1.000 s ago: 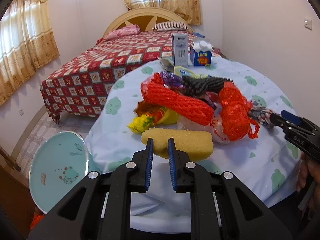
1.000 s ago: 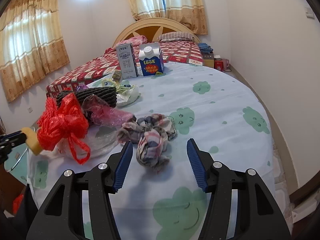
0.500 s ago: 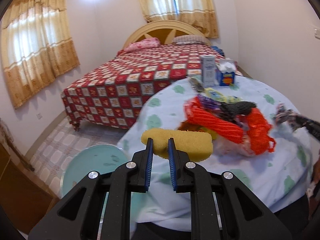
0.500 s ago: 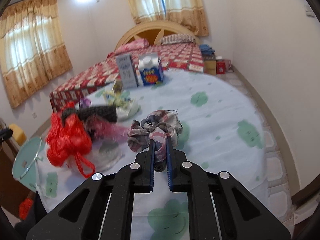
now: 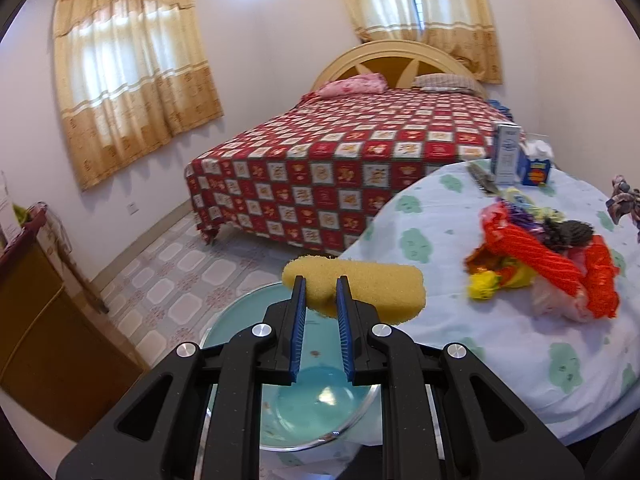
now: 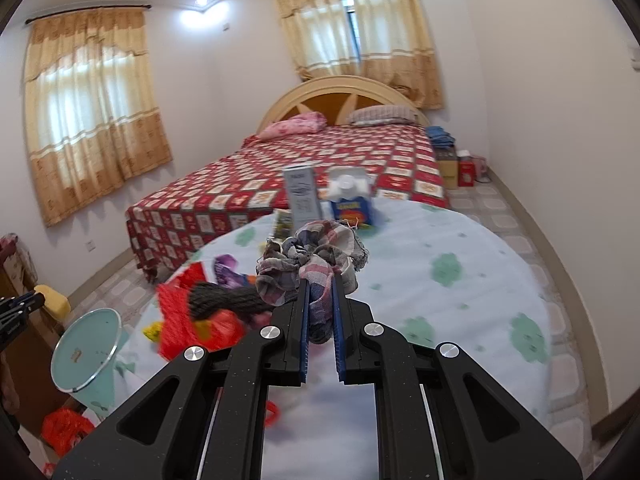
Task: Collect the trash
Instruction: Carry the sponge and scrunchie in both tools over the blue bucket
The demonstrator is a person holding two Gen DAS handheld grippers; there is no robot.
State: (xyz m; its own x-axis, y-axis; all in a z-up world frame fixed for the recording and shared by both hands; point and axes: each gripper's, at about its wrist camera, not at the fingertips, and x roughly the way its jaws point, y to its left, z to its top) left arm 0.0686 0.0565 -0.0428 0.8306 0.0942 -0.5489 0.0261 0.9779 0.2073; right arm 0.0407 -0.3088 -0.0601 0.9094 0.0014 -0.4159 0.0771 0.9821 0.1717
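Observation:
My left gripper [image 5: 321, 286] is shut on a yellow sponge [image 5: 360, 288] and holds it over the open teal trash bin [image 5: 304, 396] beside the table. My right gripper [image 6: 320, 284] is shut on a crumpled plaid rag [image 6: 310, 258] and holds it raised above the table. The rag also shows at the right edge of the left wrist view [image 5: 624, 202]. The sponge shows at the far left of the right wrist view [image 6: 54, 300]. A pile of trash with red netting [image 5: 560, 264] lies on the round table [image 5: 440, 216]. The netting is blurred in the right wrist view [image 6: 188, 320].
Two cartons [image 5: 520, 156] stand at the table's far edge. A bed with a red checked cover [image 5: 352, 160] lies beyond. A wooden cabinet [image 5: 44, 320] stands left of the bin. A red bag [image 6: 64, 432] lies on the floor by the bin [image 6: 86, 348].
My left gripper carried the sponge off the table leftward to above the bin. My right gripper closed on the plaid rag and lifted it off the table.

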